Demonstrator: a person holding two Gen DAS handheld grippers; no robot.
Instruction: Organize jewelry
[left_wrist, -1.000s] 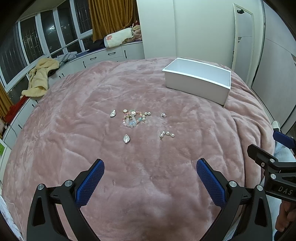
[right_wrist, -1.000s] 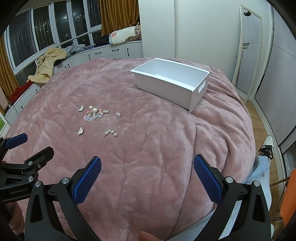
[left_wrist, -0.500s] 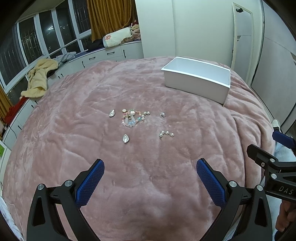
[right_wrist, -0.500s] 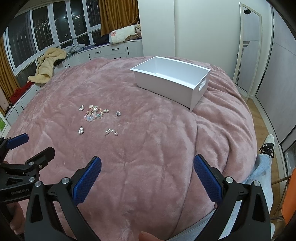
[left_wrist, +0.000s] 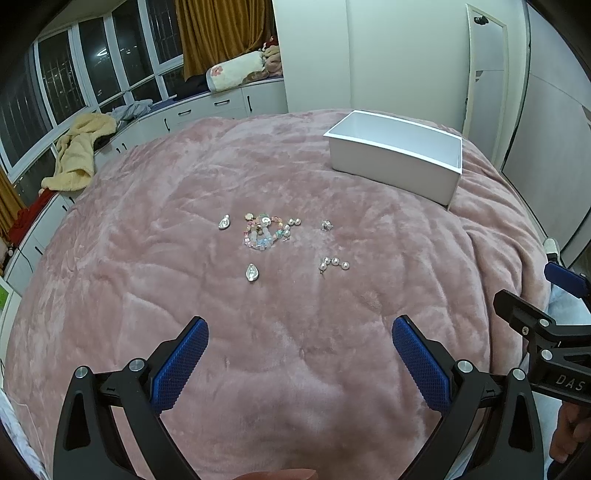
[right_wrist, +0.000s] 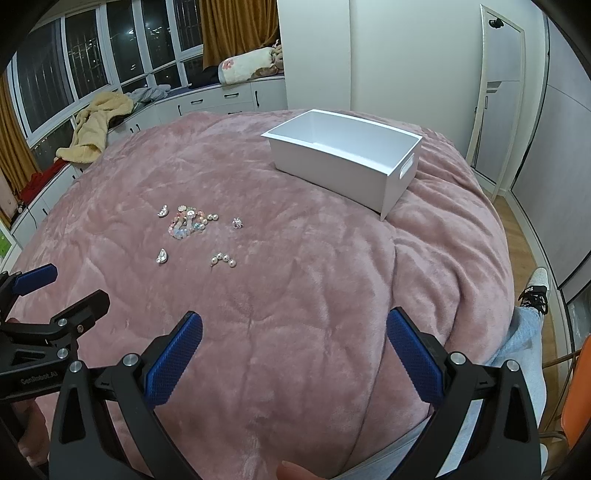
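Note:
Jewelry lies on a pink blanket (left_wrist: 184, 314): a beaded bracelet (left_wrist: 264, 230) (right_wrist: 186, 221), a pearl earring (left_wrist: 333, 263) (right_wrist: 222, 259), a second pearl piece (left_wrist: 293, 222), two silver drop pendants (left_wrist: 252, 273) (left_wrist: 224, 222) and a small silver stud (left_wrist: 325, 225) (right_wrist: 236, 222). An empty white box (left_wrist: 397, 164) (right_wrist: 343, 158) stands behind them to the right. My left gripper (left_wrist: 299, 354) is open and empty, well short of the jewelry. My right gripper (right_wrist: 293, 349) is open and empty, to the right of it.
The bed's right edge drops to a wooden floor (right_wrist: 524, 236). A window bench with drawers (left_wrist: 166, 118) carries a yellow robe (left_wrist: 79, 147) and a rolled blanket (left_wrist: 236, 75). White wardrobe doors (left_wrist: 487, 74) stand behind the box.
Both views have shifted slightly; the jewelry sits a touch higher in frame. Both grippers stay open and nothing has been picked up.

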